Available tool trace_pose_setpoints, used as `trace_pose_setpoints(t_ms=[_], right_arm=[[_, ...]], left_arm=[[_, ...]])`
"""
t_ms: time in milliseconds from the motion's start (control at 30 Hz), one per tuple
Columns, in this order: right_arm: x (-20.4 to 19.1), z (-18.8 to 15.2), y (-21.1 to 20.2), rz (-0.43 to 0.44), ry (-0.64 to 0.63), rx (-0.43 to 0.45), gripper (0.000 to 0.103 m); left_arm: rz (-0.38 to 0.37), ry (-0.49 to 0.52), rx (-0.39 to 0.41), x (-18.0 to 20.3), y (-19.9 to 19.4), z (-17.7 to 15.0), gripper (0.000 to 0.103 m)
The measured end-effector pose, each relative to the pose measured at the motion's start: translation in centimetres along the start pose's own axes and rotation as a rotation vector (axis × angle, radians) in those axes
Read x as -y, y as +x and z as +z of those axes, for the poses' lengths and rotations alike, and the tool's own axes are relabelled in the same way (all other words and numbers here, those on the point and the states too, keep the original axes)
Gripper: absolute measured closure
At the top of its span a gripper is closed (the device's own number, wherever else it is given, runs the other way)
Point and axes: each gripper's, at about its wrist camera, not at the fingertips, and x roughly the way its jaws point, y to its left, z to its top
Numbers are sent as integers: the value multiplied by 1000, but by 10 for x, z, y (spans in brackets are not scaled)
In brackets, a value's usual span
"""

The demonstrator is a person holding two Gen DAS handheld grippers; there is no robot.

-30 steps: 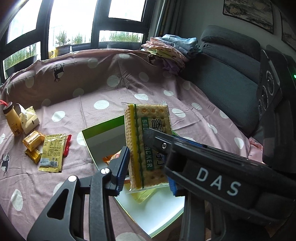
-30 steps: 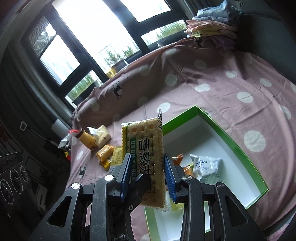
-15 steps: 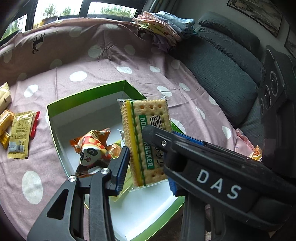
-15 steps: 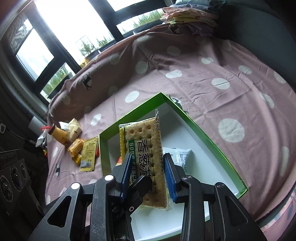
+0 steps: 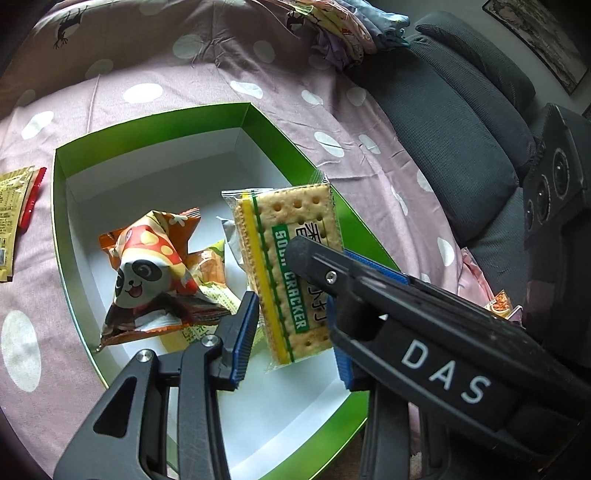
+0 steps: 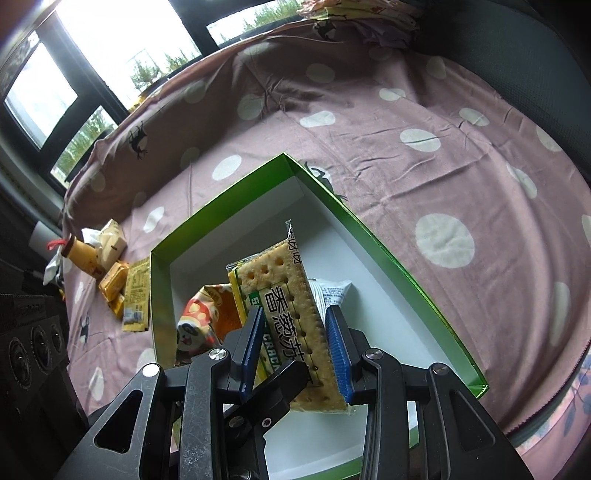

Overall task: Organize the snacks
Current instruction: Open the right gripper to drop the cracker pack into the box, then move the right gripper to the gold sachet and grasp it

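Note:
A clear-wrapped soda cracker packet (image 5: 295, 258) hangs upright over a green box (image 5: 147, 122) with a white inside. In the left wrist view my left gripper (image 5: 291, 347) is shut on its lower part, blue pads at both long edges. A black finger marked DAS from the other gripper crosses in front and hides the right pad. In the right wrist view my right gripper (image 6: 295, 347) is also shut on the cracker packet (image 6: 280, 288), above the box (image 6: 221, 199). On the box floor lie an orange panda packet (image 5: 147, 273) and a white packet (image 6: 332, 291).
The box rests on a pink polka-dot cloth (image 6: 406, 110). Left of it lie a yellow sachet (image 6: 136, 291), small yellow packs (image 6: 112, 284) and a little bottle (image 6: 79, 254). Folded clothes (image 5: 332, 29) and a dark sofa back (image 5: 461, 122) stand beyond.
Both grippers have sunk and tipped downward with the cracker packet still between them. The box now fills more of each view and its contents show.

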Motion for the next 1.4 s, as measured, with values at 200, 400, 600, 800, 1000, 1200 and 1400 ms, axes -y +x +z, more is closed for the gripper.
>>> trace_pose_setpoints(t_ms=[200, 400, 600, 800, 1000, 1200, 1400], right_arm=[[0, 1, 2, -19, 3, -7, 65], [-9, 0, -8, -12, -11, 30, 65], [-20, -1, -20, 22, -21, 90, 57], [-49, -6, -31, 113, -66, 168, 35], [-98, -14, -18, 348, -113, 107, 30], [-161, -15, 34, 401, -98, -52, 30], [-216, -3, 90, 321, -120, -162, 30]], left_arm=[[2, -53, -4, -8, -2, -1, 66], [50, -65, 43, -17, -32, -3, 57], [191, -67, 154, -54, -96, -7, 39], [416, -136, 277, -119, -169, -20, 9], [469, -286, 325, -194, -197, -39, 5], [323, -359, 295, -237, -182, -28, 6], [266, -375, 220, -268, -150, -9, 14]])
